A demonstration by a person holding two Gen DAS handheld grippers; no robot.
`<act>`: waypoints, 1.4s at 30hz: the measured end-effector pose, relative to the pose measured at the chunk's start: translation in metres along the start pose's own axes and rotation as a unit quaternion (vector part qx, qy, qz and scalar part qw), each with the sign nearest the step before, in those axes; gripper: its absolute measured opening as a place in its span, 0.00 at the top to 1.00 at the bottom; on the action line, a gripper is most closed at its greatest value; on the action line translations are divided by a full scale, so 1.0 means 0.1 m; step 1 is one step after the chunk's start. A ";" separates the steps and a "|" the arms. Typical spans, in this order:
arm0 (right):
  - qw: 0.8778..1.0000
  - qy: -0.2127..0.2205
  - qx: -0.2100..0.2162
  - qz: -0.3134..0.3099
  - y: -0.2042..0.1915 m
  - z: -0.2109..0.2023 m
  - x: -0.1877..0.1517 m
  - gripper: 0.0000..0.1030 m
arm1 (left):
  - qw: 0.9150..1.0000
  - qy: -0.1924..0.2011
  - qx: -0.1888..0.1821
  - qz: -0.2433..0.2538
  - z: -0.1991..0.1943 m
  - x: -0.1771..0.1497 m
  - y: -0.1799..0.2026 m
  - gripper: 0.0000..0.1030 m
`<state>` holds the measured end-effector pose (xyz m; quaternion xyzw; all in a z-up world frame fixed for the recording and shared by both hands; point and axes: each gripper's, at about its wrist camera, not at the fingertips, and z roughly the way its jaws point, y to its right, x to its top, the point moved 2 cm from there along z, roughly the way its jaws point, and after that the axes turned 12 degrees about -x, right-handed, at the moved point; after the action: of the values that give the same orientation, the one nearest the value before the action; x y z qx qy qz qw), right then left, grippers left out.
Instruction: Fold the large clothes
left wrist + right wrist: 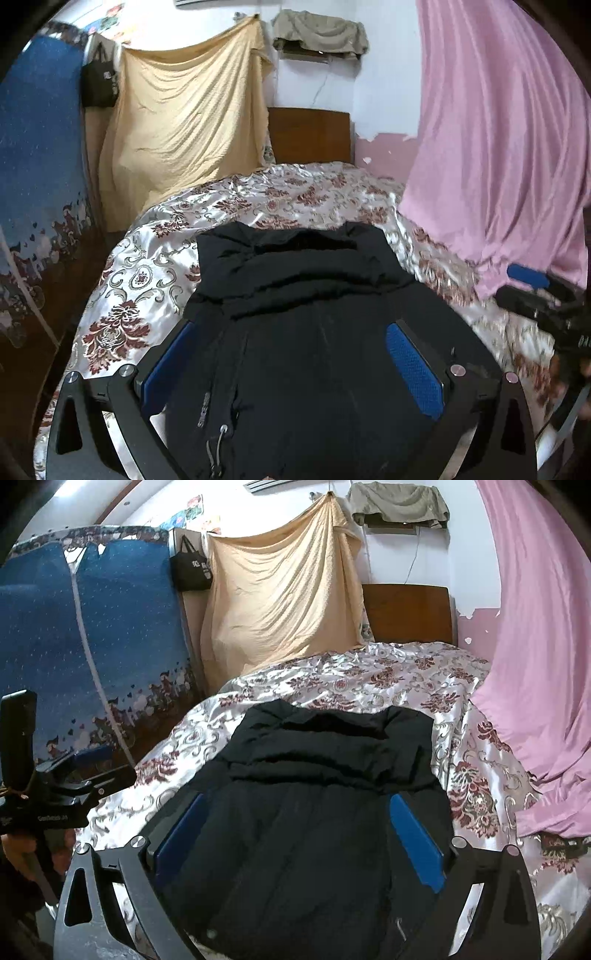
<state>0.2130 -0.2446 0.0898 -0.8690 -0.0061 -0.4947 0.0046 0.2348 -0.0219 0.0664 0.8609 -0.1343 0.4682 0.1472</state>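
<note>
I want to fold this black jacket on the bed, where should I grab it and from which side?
Take the black jacket by its near hem corners, coming from the foot of the bed, where both hand-held grippers, left and right, already hang open over it. It lies flat and lengthwise on the floral bedspread, collar at the far end, so the hem is probably easiest to lift forward.

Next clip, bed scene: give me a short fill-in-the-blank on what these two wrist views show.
1. The black jacket lies on the ____ floral bedspread.
2. The left gripper and the right gripper both have jaws that are ____.
3. The curtain hanging right of the bed is ____.

Missing words: white; open; pink
</note>
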 end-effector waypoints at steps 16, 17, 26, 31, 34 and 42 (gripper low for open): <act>0.993 -0.103 -0.035 -0.036 0.03 0.28 -0.74 0.06 | 0.995 -0.096 0.011 0.033 0.29 -0.89 -0.17 0.00; 0.992 -0.111 -0.038 -0.039 0.02 0.32 -0.79 0.06 | 0.994 -0.104 0.012 0.033 0.32 -0.95 -0.18 0.00; 0.979 -0.169 -0.056 -0.095 -0.09 0.45 -1.26 0.06 | 0.987 -0.155 0.002 0.033 0.39 -1.30 -0.20 0.00; 0.973 -0.177 -0.056 -0.136 -0.21 0.35 -1.49 0.06 | 0.985 -0.169 -0.015 0.042 0.31 -1.49 -0.15 0.00; 0.971 -0.176 -0.052 -0.152 -0.23 0.26 -1.56 0.06 | 0.983 -0.177 -0.015 0.053 0.27 -1.56 -0.13 0.00; 0.970 -0.211 -0.023 -0.117 -0.05 0.24 -1.63 0.06 | 0.969 -0.240 -0.040 0.033 0.34 -1.61 -0.24 0.00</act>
<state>0.1502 -0.2407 -0.0629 -0.9469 -0.0973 -0.2971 -0.0744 0.1852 0.0020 -0.0910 0.9366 -0.2126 0.2468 0.1291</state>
